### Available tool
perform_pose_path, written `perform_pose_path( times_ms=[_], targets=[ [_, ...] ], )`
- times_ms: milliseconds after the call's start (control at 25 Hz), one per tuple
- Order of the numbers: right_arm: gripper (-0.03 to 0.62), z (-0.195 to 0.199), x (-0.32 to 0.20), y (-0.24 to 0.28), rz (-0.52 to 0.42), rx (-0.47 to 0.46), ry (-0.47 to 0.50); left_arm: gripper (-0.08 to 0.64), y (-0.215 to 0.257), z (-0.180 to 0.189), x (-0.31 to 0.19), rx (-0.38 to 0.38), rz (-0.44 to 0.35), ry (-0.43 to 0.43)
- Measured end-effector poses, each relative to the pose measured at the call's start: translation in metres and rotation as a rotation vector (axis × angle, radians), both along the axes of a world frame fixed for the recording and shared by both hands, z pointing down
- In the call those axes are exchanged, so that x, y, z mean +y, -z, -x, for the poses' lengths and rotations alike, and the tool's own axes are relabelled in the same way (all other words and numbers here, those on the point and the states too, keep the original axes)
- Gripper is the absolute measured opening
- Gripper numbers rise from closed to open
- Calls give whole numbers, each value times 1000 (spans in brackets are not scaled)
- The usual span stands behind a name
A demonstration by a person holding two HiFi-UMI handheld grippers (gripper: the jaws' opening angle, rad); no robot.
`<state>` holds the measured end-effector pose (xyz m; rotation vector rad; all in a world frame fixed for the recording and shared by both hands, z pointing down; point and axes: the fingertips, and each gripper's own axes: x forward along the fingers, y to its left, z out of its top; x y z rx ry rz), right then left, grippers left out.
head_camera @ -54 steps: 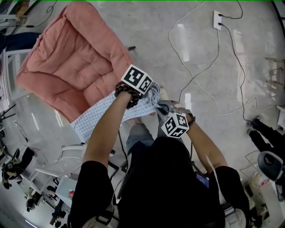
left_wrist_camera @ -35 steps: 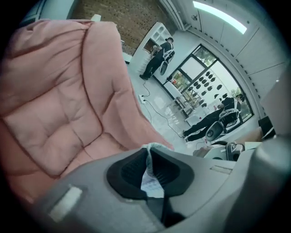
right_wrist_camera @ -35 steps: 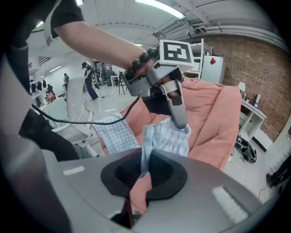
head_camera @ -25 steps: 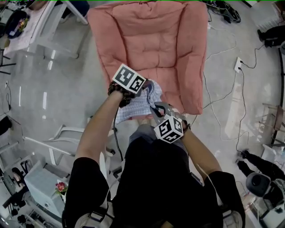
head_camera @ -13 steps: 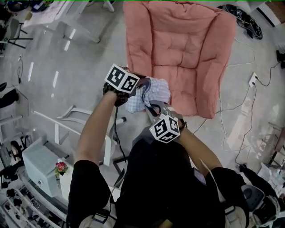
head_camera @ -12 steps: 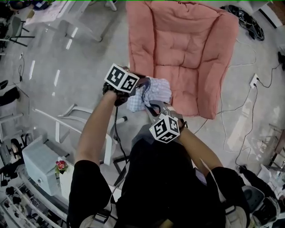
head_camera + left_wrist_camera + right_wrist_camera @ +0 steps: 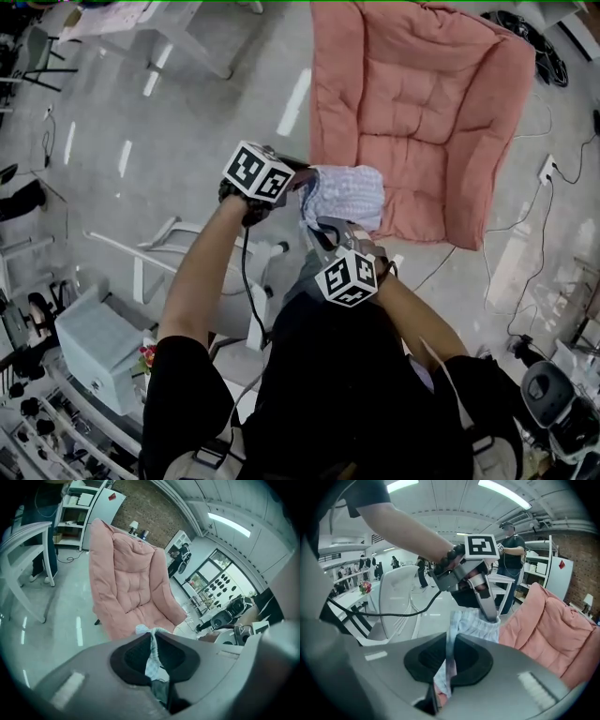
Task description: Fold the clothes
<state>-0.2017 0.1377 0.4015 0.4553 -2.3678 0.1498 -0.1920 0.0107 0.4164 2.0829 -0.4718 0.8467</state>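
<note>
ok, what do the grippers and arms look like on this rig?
The left gripper and right gripper have grey bodies, dark jaw pads and a white cube with black square markers each. A black cable runs from the left one. Black short sleeves; dark bead bracelet on the left wrist.

The garment (image 7: 345, 192) is thin woven cloth, pale blue with a fine check, soft and crumpled. The armchair (image 7: 422, 112) at the far right is covered in matt pink cloth, quilted and puffy. The floor (image 7: 187, 122) is smooth, grey and glossy, mirroring the ceiling lights. The left gripper (image 7: 152, 637) and the right gripper (image 7: 450, 641) have matt grey, plastic-looking shells with darker, dull insets round the jaws. The white chair (image 7: 396, 606) looks like smooth plastic.
</note>
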Motion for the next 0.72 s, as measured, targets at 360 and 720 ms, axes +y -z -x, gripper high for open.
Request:
perform_pose_path(
  times_ms=[360,720],
  targets=[
    [20,51,-1,-18,53,25,-48,38,-29,53,1,42,46,-2],
    [21,83,5,-61,40,90,42,51,-70,89,-1,51,30,88]
  ],
)
